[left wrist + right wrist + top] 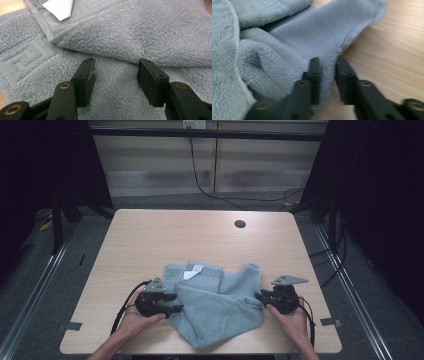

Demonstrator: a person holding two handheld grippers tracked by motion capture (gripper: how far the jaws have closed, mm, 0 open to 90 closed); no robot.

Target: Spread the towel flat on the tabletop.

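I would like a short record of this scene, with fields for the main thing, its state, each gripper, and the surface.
main thing: grey-blue towel
state: crumpled, partly folded over itself, white label showing
left gripper: jaws apart above the towel, nothing pinched
right gripper: at the towel's right edge, a fold between the jaws; picture too blurred to judge the grip
surface: wooden table

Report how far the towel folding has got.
Done: the grey towel lies partly doubled over, one flap thrown across the rest and the white label facing up, but it is still rumpled. In hand: the right gripper straddles the towel's edge near the bare table; whether it pinches is unclear. The left gripper rests open on the pile. Left: smoothing and squaring the folds, probably.
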